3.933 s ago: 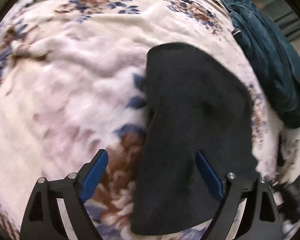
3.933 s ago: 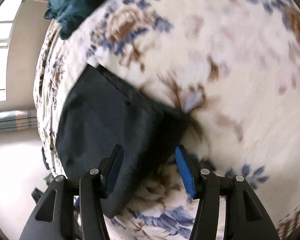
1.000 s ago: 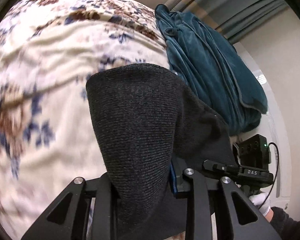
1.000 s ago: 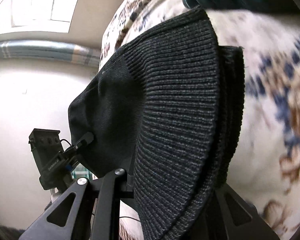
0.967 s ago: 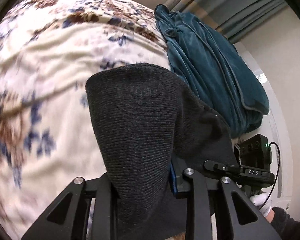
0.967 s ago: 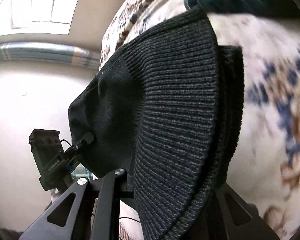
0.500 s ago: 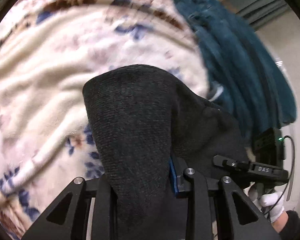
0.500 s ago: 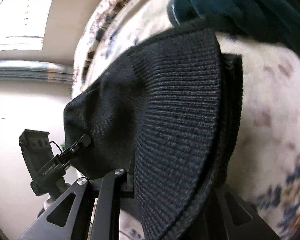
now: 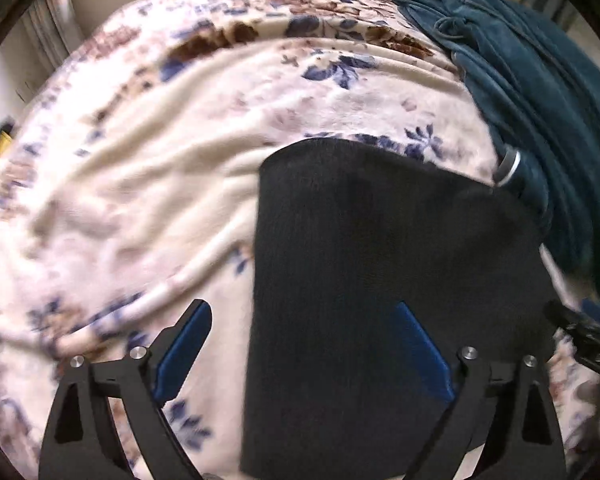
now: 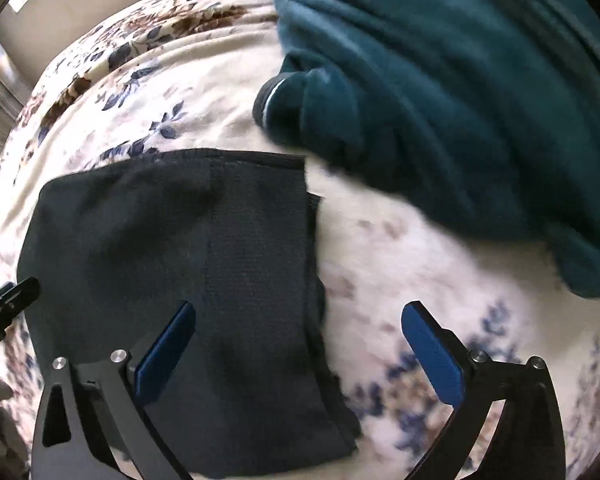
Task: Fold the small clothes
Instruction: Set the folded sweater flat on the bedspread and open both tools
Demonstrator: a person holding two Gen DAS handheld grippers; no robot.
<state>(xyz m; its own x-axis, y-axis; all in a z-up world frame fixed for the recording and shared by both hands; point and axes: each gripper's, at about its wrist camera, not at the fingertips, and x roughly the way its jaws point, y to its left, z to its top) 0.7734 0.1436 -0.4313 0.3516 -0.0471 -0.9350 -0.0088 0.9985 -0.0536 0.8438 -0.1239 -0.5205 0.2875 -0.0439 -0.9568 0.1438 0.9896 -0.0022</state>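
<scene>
Blue pads line both claws, and both sets of jaws are spreading apart at this moment with nothing pinched in them. The left gripper (image 9: 302, 350) points steeply down at the bed; its left finger hangs over bare blanket, while its right finger hangs over the black knit garment (image 9: 384, 272), whose left edge runs down between the two fingers. No pad presses on the cloth, so the piece is released. The right gripper (image 10: 298, 346) is likewise let go: its left finger hangs over the same black knit garment (image 10: 188, 264), its right finger over the blanket, and the garment's right edge passes between them.

The garment lies flat on the floral blanket (image 9: 132, 184), doubled over: in the right wrist view a ribbed upper layer with a straight top edge covers a second layer that peeps out along the right side. In that view a dark part of the other tool shows at the left border, beside the garment's left edge.

The cream blanket (image 10: 400, 264), patterned with blue and brown flowers, is rumpled into long ridges on the left of the left wrist view. Beyond the garment, toward the far right of the bed, a heap of teal plush clothing (image 9: 540, 112) lies bunched, a cuff with a pale stripe (image 10: 270, 102) resting just beside the black garment's far corner.
</scene>
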